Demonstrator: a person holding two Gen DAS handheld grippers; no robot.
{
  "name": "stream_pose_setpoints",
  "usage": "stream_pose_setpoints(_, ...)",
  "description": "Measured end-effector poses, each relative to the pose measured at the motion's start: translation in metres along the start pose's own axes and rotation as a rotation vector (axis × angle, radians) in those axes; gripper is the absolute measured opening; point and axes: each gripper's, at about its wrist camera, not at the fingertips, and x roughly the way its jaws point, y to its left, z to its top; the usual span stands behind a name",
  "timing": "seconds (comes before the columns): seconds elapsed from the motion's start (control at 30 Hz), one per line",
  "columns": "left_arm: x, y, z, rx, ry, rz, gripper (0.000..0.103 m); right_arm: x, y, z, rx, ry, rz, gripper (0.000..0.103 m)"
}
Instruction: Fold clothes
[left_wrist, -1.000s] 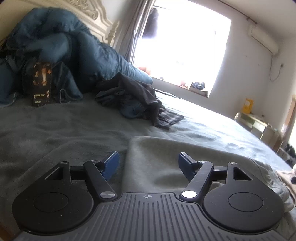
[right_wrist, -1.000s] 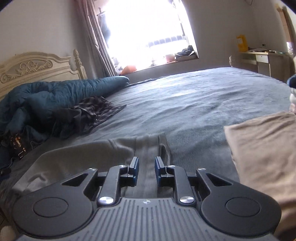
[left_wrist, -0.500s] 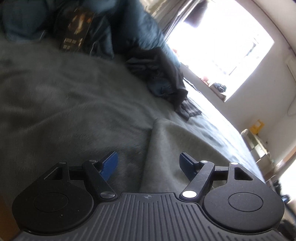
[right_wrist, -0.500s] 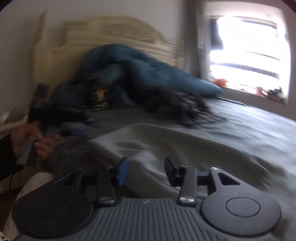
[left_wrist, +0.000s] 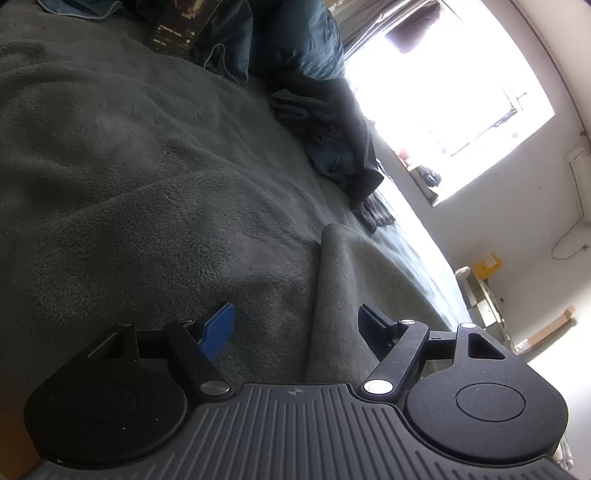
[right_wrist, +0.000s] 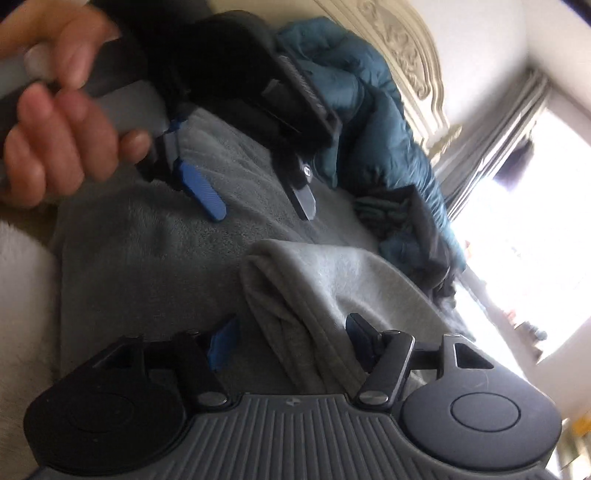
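A grey-green garment (left_wrist: 354, 280) lies folded on the grey bed blanket (left_wrist: 129, 184). In the left wrist view its rolled edge runs in between the fingers of my left gripper (left_wrist: 297, 325), which stands open with no pad touching it. In the right wrist view a folded corner of the garment (right_wrist: 295, 273) sits between the fingers of my right gripper (right_wrist: 291, 336). Those jaws are opening and the pads do not press the cloth. Just beyond that corner, my left gripper (right_wrist: 255, 199) hovers open above the blanket, held by a person's hand (right_wrist: 62, 129).
A blue duvet (right_wrist: 369, 122) is heaped against the cream headboard (right_wrist: 402, 48). A pile of dark clothes (left_wrist: 332, 122) lies on the bed beyond the garment, near a black box (left_wrist: 181, 26). A bright window (left_wrist: 461, 99) and a desk (left_wrist: 480, 291) are at the far side.
Both views have rolled. My right gripper swung across the bed to the garment's corner near the left gripper and went from nearly shut to open. My left gripper sank toward the garment's edge.
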Motion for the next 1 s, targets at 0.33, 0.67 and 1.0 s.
stream_pose_setpoints(0.33,0.012,-0.004,0.008,0.007,0.022,-0.035,0.076,0.039,-0.014,0.02,0.129,0.058,-0.002,0.06)
stream_pose_setpoints(0.67,0.086,-0.03,0.04,-0.029,0.215,-0.177,0.077,0.023,-0.037,0.027,0.228,0.026,-0.068,0.026)
stream_pose_setpoints(1.0,0.164,-0.04,0.055,-0.086,0.355,-0.148,0.029,0.002,-0.049,0.022,0.27,-0.001,-0.073,0.024)
